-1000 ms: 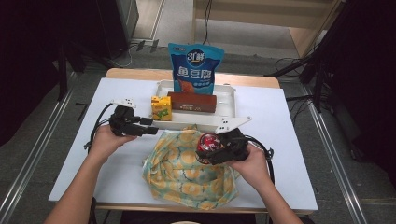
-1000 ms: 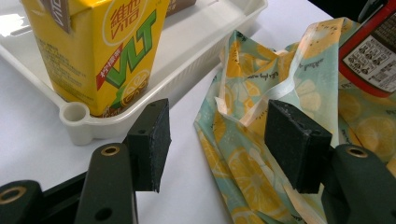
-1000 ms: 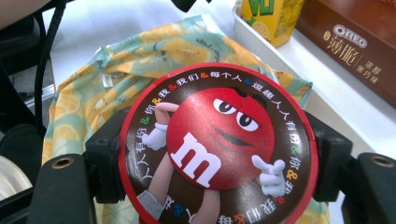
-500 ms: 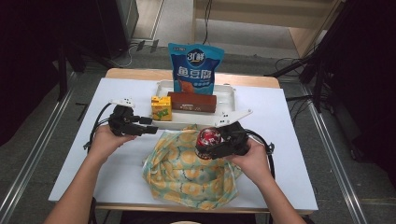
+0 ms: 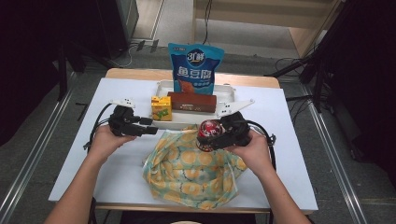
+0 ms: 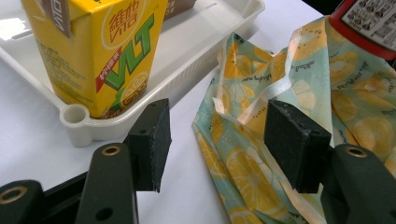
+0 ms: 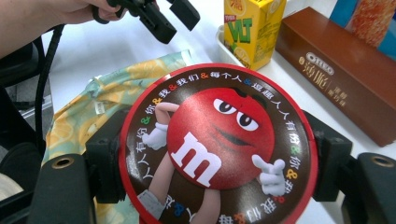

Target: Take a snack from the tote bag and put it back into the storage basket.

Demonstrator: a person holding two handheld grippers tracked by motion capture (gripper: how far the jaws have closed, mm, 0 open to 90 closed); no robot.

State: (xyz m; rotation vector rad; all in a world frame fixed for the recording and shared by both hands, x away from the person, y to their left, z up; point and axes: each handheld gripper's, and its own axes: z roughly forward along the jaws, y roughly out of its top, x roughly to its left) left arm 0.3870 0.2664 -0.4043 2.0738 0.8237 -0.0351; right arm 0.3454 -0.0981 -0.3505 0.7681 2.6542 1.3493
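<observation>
A white desk (image 5: 299, 154) in a dim workroom. From above, our right claw (image 5: 211, 138) pinches the M&M's tin (image 5: 208, 130) over the lemon-print bag (image 5: 191, 168). Our left claw (image 6: 217, 140) stands spread at the bag's hem: close there and lift the mouth wide. The right gripper view shows the tin's lid squarely clamped.

- I am working at a white-topped table (image 5: 299, 140) whose wooden edge (image 5: 243, 78) is showing at the far side.
- A grey floor (image 5: 177, 21) is stretching beyond it, and black cables (image 5: 135, 49) are lying there.
- A pale wooden shelf unit (image 5: 261, 18) is standing at the back.
- Metal rails (image 5: 28, 163) are running along both sides.
</observation>
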